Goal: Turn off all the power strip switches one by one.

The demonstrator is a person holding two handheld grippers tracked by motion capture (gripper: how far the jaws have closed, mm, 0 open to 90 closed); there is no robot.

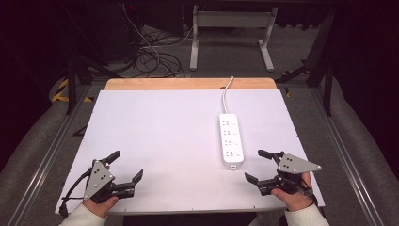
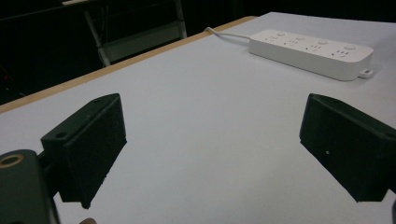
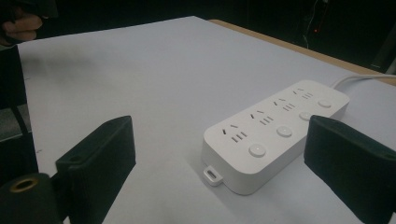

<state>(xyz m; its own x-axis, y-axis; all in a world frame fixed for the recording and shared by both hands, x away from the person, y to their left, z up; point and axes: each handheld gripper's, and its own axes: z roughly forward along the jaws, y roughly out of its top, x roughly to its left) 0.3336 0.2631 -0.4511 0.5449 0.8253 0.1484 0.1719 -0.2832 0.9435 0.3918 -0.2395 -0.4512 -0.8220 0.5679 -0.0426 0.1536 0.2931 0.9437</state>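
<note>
Jaws are standing wide apart on both of my grippers, and neither is holding anything. I am resting my left gripper (image 1: 123, 165) low over the near left part of the white table (image 1: 164, 141), well apart from everything else. I am holding my right gripper (image 1: 258, 165) at the near right corner, with its jaws pointing toward the near end of the white plastic four-socket power strip (image 1: 231, 140).

The strip is lying flat on the right half of the table, running away from me, with its white cable (image 1: 226, 92) trailing off over the far wooden edge. In the right gripper view the strip (image 3: 275, 130) is sitting just ahead of the jaws, its four round buttons and a small tab at the near end facing me; nothing is plugged into it.

As I judge it, I am only starting: the approach to the strip is the step in hand. Next I am needing to bring the right gripper forward and line the open jaws up across the strip's narrow width before closing, while the left comes across to steady it.
</note>
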